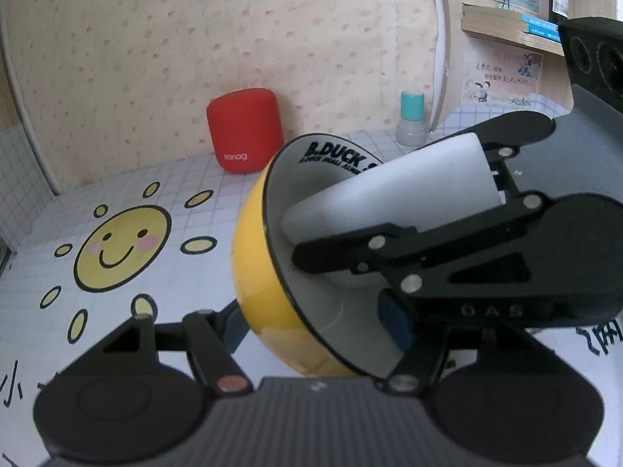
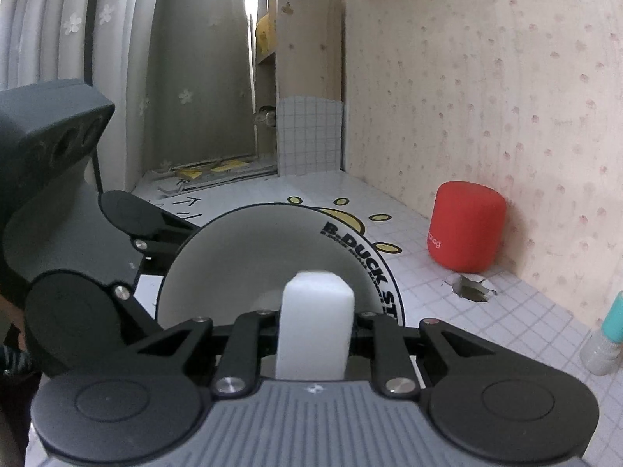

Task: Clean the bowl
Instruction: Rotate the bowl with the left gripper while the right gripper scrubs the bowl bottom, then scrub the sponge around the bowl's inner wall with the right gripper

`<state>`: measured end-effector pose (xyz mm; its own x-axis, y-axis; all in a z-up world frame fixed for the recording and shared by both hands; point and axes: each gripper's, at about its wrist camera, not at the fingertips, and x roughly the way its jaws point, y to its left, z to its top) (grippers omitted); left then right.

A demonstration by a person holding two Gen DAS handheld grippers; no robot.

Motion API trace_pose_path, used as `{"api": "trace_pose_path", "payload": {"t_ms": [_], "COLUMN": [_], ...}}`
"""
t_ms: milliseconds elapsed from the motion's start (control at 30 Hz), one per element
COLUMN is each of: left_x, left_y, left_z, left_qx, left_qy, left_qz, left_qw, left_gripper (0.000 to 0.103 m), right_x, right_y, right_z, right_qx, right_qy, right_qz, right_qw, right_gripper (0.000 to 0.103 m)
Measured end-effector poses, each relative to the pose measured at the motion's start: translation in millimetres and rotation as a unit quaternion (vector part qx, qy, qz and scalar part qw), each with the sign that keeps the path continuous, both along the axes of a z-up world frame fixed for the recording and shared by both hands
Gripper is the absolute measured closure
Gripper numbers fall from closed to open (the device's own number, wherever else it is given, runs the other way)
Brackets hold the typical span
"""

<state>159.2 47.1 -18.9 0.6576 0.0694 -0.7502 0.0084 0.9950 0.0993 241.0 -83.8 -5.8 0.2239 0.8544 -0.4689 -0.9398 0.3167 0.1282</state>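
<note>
A yellow bowl (image 1: 264, 272) with a white inside (image 2: 241, 257) and black "B.DUCK" lettering is tipped on its side above the table. My left gripper (image 1: 311, 323) is shut on its lower wall, one finger outside and the blue-padded finger (image 1: 395, 325) inside. From the right, my right gripper (image 2: 316, 325) reaches into the bowl's mouth, shut on a white sponge block (image 1: 389, 190). The sponge's (image 2: 317, 292) front end is inside the bowl, close to its white bottom; I cannot tell whether it touches.
A red cylindrical speaker (image 1: 244, 136) stands against the papered wall behind the bowl. A teal-capped bottle (image 1: 411, 116) is at the back right. The grid-patterned table cover has a sun drawing (image 1: 122, 249) and a torn hole (image 2: 469, 288). Books lie on a shelf (image 1: 506, 23).
</note>
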Motion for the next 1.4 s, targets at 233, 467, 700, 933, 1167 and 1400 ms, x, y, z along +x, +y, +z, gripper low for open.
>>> {"api": "trace_pose_path", "payload": {"t_ms": [233,467,700,933,1167,1400], "left_x": [-3.2,-8.0,1.5,4.6,8.3,9.1], "left_y": [5.8,8.9,1.7,-0.9,-2.3,-1.5], "left_z": [2.7,5.7,1.2,0.3,0.6,0.4], "left_qx": [-0.004,-0.018,0.017,0.025,0.025,0.021], "left_qy": [0.011,0.013,0.010,0.008,0.009,0.006], "left_qz": [-0.001,0.005,0.002,0.002,-0.003,-0.007], "left_qw": [0.9999,0.9997,0.9998,0.9997,0.9996,0.9997], "left_gripper": [0.035,0.025,0.025,0.025,0.025,0.024], "right_x": [1.2,2.5,-1.2,-2.4,3.9,2.3], "right_y": [-5.9,-7.2,-1.9,-2.2,-9.2,-3.8], "right_z": [5.0,3.5,-2.1,2.3,1.3,-2.9], "right_qx": [0.022,0.014,-0.006,0.014,0.007,0.000], "right_qy": [-0.013,-0.009,0.002,0.006,0.006,0.023], "right_qz": [-0.009,-0.011,-0.002,0.001,-0.019,-0.011], "right_qw": [1.000,1.000,1.000,1.000,1.000,1.000], "right_gripper": [0.087,0.087,0.087,0.086,0.087,0.085]}}
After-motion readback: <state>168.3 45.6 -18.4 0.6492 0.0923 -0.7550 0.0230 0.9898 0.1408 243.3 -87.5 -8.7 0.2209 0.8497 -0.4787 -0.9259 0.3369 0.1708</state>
